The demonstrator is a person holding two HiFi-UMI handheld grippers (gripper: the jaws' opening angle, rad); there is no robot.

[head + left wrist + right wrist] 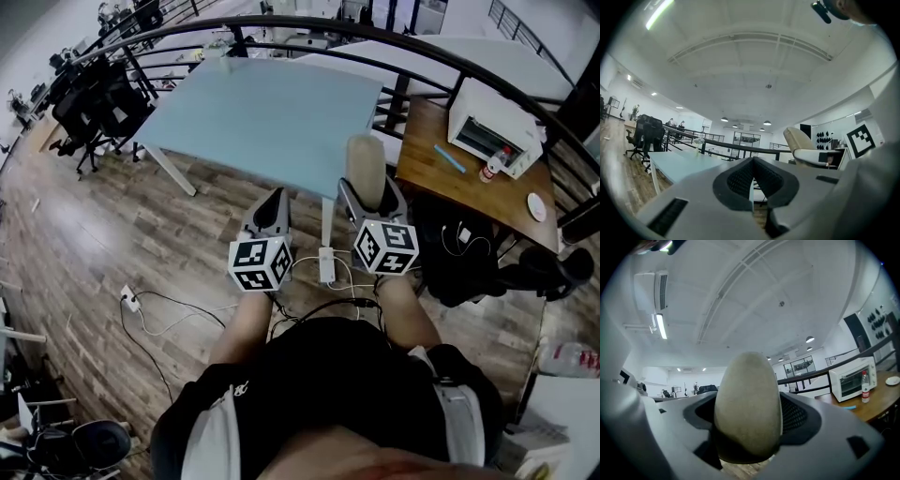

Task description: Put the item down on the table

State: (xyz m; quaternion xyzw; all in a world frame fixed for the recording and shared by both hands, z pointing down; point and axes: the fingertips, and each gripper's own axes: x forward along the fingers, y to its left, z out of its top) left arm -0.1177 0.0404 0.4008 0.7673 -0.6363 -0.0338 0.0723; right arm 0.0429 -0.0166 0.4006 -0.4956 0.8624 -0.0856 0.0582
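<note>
- from the head view, the left gripper [274, 199] and the right gripper [372, 197] are held side by side in front of the person, above the wood floor [112, 234].
- the right gripper is clamped on a beige oval item [366, 167], which stands upright out of its jaws; the item is in the air, not on any surface.
- ahead of both grippers is a pale blue table [272, 112]; its near edge lies just beyond the jaw tips.
- to the right of the right gripper is a wooden desk [441, 178] with a white toaster oven [495, 127] and a small bottle [494, 165] on it.
- between the two grippers, down on the floor, lies a white power strip [327, 265].
- from the left gripper view, the left gripper [752, 180] has its jaws pressed together with nothing between them.
- ahead and left of it is the pale blue table [679, 161]; off to its right the beige oval item [800, 139] sticks up from the right gripper [820, 157].
- from the right gripper view, the right gripper [749, 420] grips the beige oval item [749, 399] on both sides, its jaws spread wide around it.
- to the right of it sit the white toaster oven [853, 378] and the small bottle [866, 387] on the wooden desk [867, 408].
</note>
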